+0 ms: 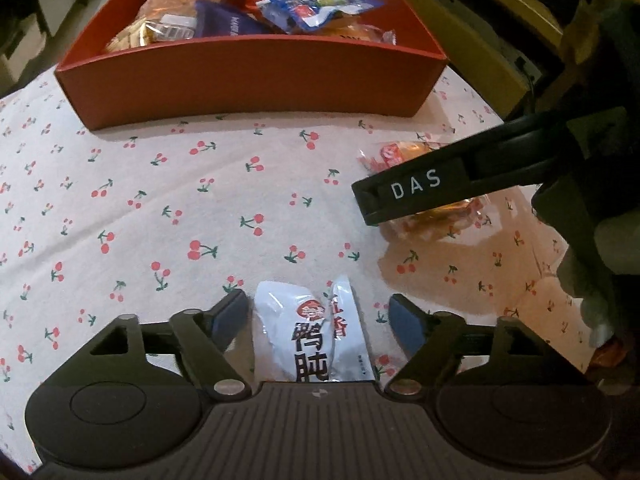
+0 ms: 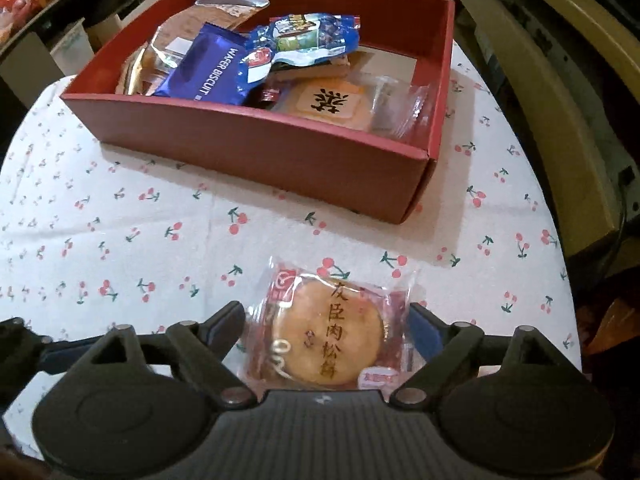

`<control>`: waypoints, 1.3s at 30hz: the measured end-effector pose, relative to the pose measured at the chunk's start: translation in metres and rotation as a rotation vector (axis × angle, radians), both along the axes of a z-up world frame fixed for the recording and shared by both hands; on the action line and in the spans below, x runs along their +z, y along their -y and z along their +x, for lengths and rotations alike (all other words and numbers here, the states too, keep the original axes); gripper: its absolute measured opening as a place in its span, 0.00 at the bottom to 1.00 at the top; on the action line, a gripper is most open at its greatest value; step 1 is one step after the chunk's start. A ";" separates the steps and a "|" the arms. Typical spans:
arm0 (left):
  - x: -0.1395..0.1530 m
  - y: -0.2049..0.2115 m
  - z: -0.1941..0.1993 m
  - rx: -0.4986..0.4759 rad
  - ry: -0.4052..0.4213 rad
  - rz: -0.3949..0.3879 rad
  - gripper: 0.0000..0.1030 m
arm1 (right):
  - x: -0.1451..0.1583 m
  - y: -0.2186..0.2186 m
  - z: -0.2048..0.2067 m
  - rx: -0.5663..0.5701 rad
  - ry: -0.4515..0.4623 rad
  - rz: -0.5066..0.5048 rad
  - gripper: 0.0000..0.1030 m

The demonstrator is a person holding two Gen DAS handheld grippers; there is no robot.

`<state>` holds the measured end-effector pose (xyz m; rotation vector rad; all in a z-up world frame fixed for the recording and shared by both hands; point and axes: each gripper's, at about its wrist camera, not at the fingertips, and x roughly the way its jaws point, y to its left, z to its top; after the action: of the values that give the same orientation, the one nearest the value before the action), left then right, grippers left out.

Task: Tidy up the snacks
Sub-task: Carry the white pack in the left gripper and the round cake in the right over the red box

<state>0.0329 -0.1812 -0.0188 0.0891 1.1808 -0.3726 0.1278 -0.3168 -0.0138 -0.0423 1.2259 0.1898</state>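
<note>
Black and ridged, the left hand-held gripper [image 1: 316, 314] stood with its jaws parted around a glossy white pouch [image 1: 316, 336] printed with bold characters, neither blue pad seen pressing it. Beneath lay the surface [image 1: 160, 200], draped in soft white cloth dotted with red cherries. Beyond sat a stiff red cardboard box [image 2: 260, 152], rectangular and open-topped, already heaped with a blue wafer biscuit packet [image 2: 208, 68], a crinkled blue bag [image 2: 304, 40] and clear-wrapped cakes. The right hand-held gripper [image 2: 326, 328] was spread to its widest around a round golden pastry [image 2: 332, 332] in slick transparent film, the film's edges close to the pads but not pinched. Both snacks rested on the cloth, outside the box. Slippery wrappers could slide from the pads as they close, or the film alone might be caught, leaving its cake dangling; the two tools, working near each other, also risked a collision.
</note>
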 end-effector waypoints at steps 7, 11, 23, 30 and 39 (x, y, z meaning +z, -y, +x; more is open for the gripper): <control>-0.002 0.000 -0.003 -0.018 0.036 0.047 0.62 | 0.007 0.000 -0.004 0.000 0.040 -0.038 0.89; 0.002 -0.010 -0.004 0.002 0.031 0.035 0.61 | 0.019 0.001 -0.012 -0.006 0.068 -0.032 0.78; -0.001 -0.018 -0.013 0.026 -0.007 -0.003 0.68 | 0.005 0.002 -0.018 0.013 0.011 -0.034 0.94; -0.001 -0.014 -0.017 0.004 0.010 0.022 0.64 | 0.008 -0.001 -0.019 0.015 0.031 -0.059 0.82; 0.008 -0.020 -0.017 0.010 0.014 0.006 0.62 | 0.014 -0.014 -0.033 0.033 0.044 -0.058 0.77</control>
<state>0.0155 -0.1616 -0.0110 0.0913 1.1687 -0.3595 0.0944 -0.3031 0.0002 -0.1164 1.1875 0.1811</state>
